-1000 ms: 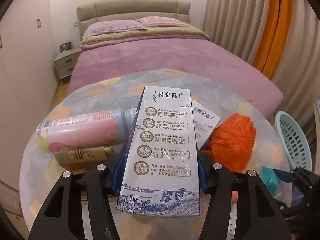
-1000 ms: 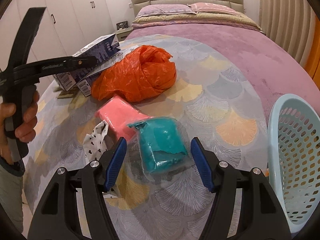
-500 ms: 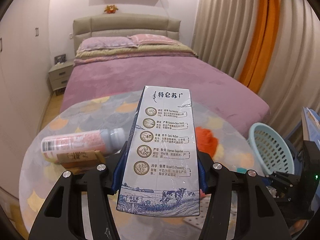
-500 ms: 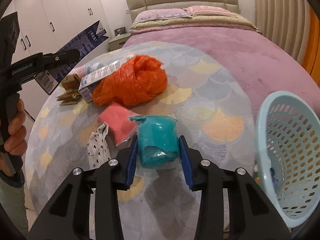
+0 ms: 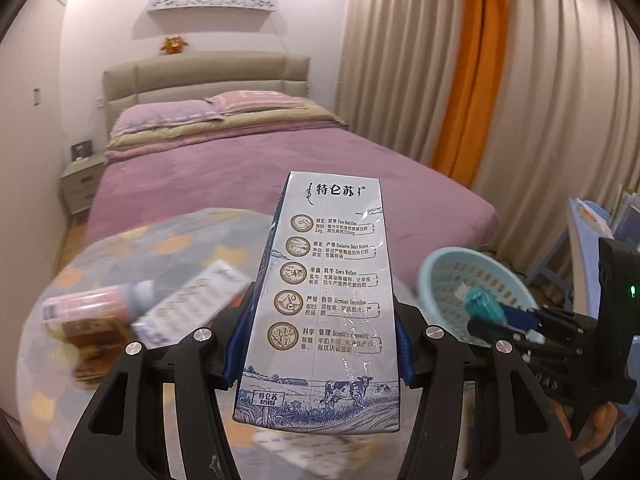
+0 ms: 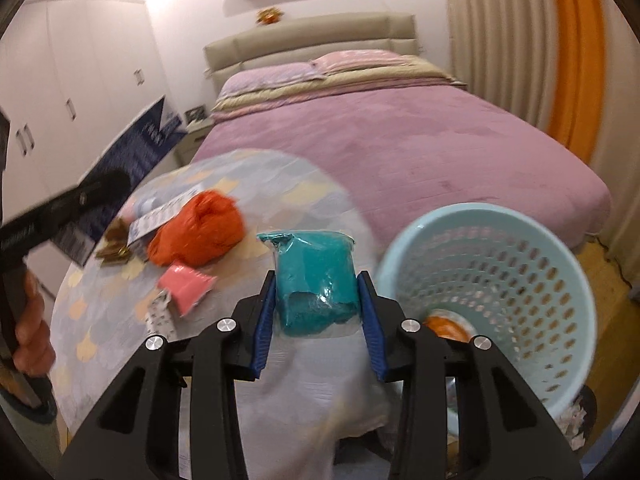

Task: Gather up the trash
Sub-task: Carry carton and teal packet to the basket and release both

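My left gripper [image 5: 320,320] is shut on a tall white-and-blue milk carton [image 5: 326,300], held up above the round table [image 5: 120,248]. In the right wrist view my right gripper [image 6: 318,300] is shut on a teal packet in clear wrap [image 6: 316,280], lifted off the table beside the light-blue perforated basket [image 6: 500,292]. The same packet [image 5: 482,306] and right gripper [image 5: 494,322] appear in front of the basket [image 5: 448,276] in the left wrist view. The left gripper with the carton [image 6: 136,152] shows at the left of the right wrist view.
On the table lie an orange plastic bag [image 6: 200,232], a pink packet [image 6: 186,286], a spotted wrapper [image 6: 160,314], a pink bottle [image 5: 92,306], a flat box [image 5: 192,300] and brown scraps [image 6: 114,248]. Orange trash [image 6: 444,326] lies inside the basket. A bed [image 6: 400,140] stands behind.
My right gripper closed on the teal packet and lifted it toward the basket. My left gripper rose with the carton and swung right, so the basket came into its view.
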